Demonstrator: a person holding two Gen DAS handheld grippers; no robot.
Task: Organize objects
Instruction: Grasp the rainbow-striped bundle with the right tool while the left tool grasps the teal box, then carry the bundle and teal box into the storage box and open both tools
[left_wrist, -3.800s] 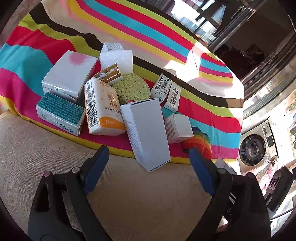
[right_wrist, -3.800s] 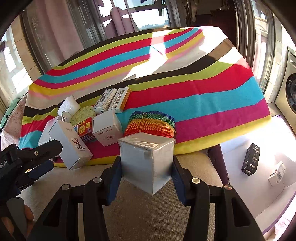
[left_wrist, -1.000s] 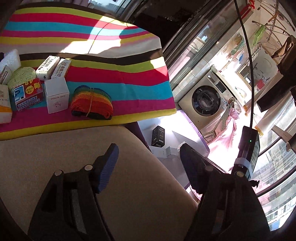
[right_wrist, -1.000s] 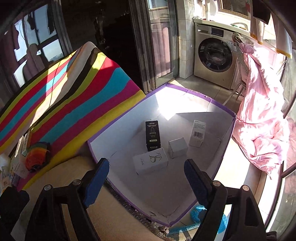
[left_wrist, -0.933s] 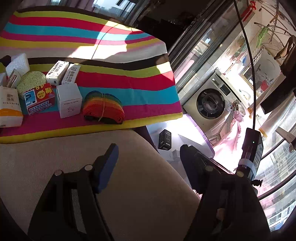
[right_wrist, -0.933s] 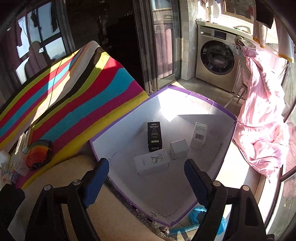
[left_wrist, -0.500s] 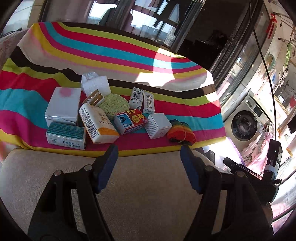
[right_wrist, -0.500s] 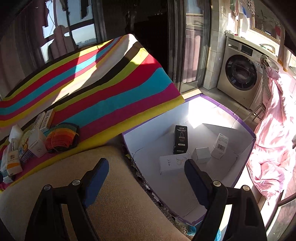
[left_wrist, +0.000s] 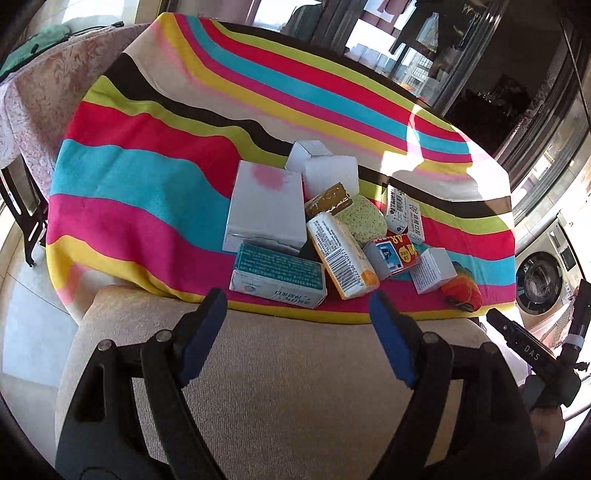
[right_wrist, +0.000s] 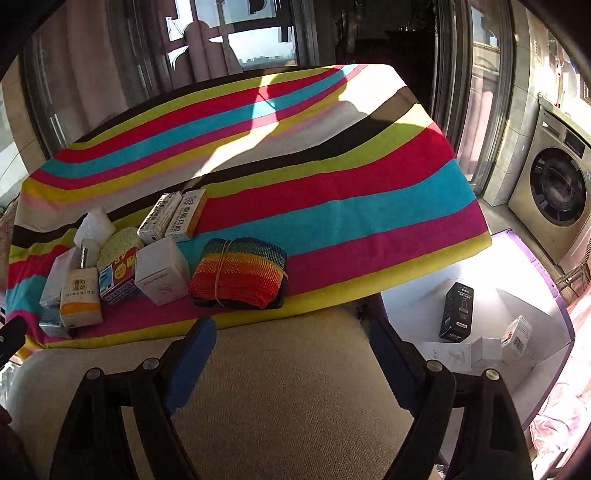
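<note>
1. Both tools are empty. The left tool (left_wrist: 295, 321) has its jaws spreading wider with nothing between them; the right tool (right_wrist: 288, 347) also has its jaws opening a little, nothing between them. Both hang over the beige cushion (left_wrist: 295, 387), short of the striped cloth (left_wrist: 147, 184).
2. The things left to sort sit in a pile (left_wrist: 332, 229) on the cloth, near its yellow front edge. The bin (right_wrist: 535, 332), white with a purple rim, sits on the floor beyond the cloth's right end and already holds a few boxes.
3. For the left tool, the teal box (left_wrist: 277, 275) is the easiest pick, I judge: it is the pile's nearest piece, lies flat, and shows a long side to the jaws.
4. Close across its short width, from above, clear of the orange-ended box (left_wrist: 341, 258) leaning beside it.
5. For the right tool, the rainbow roll (right_wrist: 238, 273) or the white cube (right_wrist: 160, 271) just left of it are nearest the bin side.
6. The roll looks soft; grip its middle, across the band.
7. Lift straight up first, so neighbours in the pile are not dragged.
</note>
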